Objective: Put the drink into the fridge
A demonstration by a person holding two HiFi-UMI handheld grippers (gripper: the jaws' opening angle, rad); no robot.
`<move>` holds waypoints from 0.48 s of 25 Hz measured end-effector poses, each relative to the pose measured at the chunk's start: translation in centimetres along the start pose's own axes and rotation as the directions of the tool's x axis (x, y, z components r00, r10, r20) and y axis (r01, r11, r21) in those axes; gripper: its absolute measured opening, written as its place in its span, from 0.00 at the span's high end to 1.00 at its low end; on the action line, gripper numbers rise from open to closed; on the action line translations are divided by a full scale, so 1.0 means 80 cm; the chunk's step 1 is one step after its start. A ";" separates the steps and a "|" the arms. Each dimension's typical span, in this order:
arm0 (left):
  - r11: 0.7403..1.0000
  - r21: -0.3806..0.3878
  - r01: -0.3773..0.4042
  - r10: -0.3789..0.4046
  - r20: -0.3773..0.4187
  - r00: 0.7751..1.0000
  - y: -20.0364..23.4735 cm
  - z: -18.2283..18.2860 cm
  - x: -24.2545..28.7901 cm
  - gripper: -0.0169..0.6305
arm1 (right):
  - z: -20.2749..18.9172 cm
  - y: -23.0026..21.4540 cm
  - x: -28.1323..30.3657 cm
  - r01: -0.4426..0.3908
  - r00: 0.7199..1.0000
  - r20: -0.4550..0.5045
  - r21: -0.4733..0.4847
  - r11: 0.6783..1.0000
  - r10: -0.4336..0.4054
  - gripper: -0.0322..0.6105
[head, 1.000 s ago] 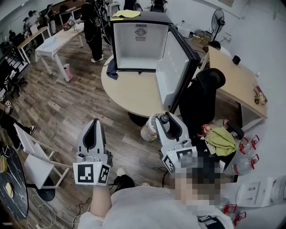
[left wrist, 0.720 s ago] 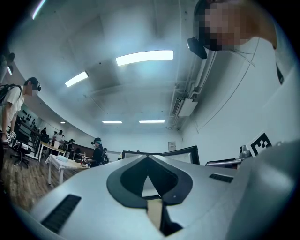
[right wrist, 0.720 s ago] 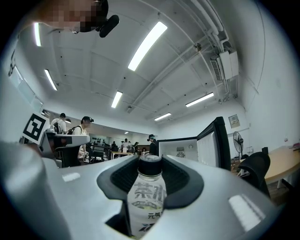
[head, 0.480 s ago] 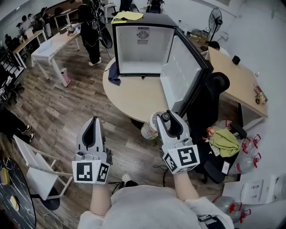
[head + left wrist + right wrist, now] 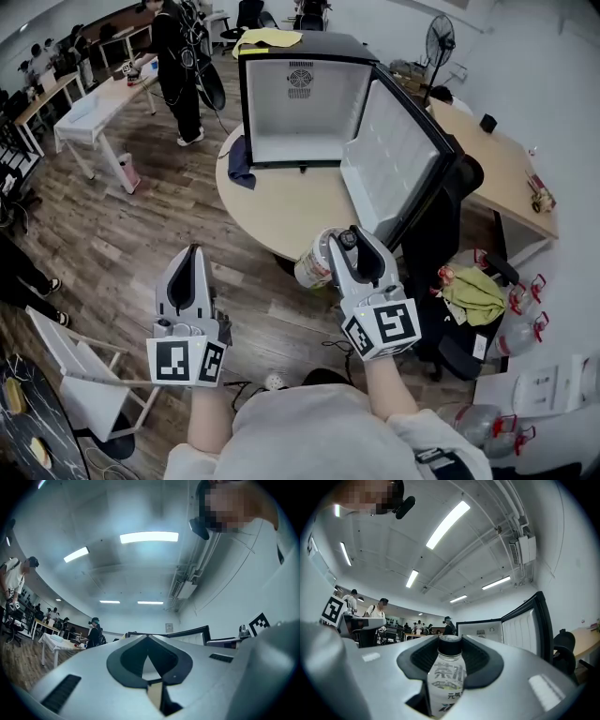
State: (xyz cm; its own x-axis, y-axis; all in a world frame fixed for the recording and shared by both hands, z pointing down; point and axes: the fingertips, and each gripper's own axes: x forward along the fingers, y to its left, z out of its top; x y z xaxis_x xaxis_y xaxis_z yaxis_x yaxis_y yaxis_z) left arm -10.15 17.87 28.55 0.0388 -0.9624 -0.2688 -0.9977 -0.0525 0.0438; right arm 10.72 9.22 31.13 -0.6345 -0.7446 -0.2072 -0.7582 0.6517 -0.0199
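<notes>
A small black fridge (image 5: 298,98) stands on the round table (image 5: 281,206) ahead, its white inside bare and its door (image 5: 398,164) swung open to the right. My right gripper (image 5: 349,246) is shut on a drink bottle (image 5: 447,679) with a black cap and pale label; the bottle (image 5: 314,262) hangs near the table's front edge. My left gripper (image 5: 192,258) is shut on nothing, low at the left above the wooden floor. In the right gripper view the fridge (image 5: 480,631) shows beyond the bottle.
A dark cloth (image 5: 240,161) drapes over the table's left edge. A black office chair (image 5: 441,234) stands right of the open door. A person (image 5: 178,56) stands at a white desk (image 5: 94,103) far left. A white chair (image 5: 80,375) is low on my left.
I have come closer to the table and fridge. The right gripper has risen a little with the bottle; the left gripper keeps its place beside it.
</notes>
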 end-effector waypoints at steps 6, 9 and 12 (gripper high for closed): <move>1.000 -0.018 0.001 -0.001 -0.015 1.000 0.025 -0.015 0.016 0.96 | -0.007 0.004 0.023 0.006 1.000 -0.014 -0.019 1.000 -0.007 0.70; 0.999 -0.033 -0.002 0.001 -0.028 1.000 0.036 -0.028 0.029 0.96 | -0.019 -0.002 0.039 0.015 0.999 -0.029 -0.013 1.000 -0.015 0.70; 0.999 -0.039 -0.013 0.011 -0.040 0.999 0.048 -0.041 0.049 0.96 | -0.030 -0.015 0.062 0.018 0.999 -0.040 -0.012 1.000 -0.019 0.70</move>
State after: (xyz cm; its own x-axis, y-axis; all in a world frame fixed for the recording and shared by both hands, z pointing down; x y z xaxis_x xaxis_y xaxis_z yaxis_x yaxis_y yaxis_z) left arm -13.63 13.04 30.84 0.0298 -0.9728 -0.2295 -0.9951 -0.0505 0.0848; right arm 8.11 4.42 32.48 -0.6256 -0.7619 -0.1676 -0.7714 0.6362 -0.0123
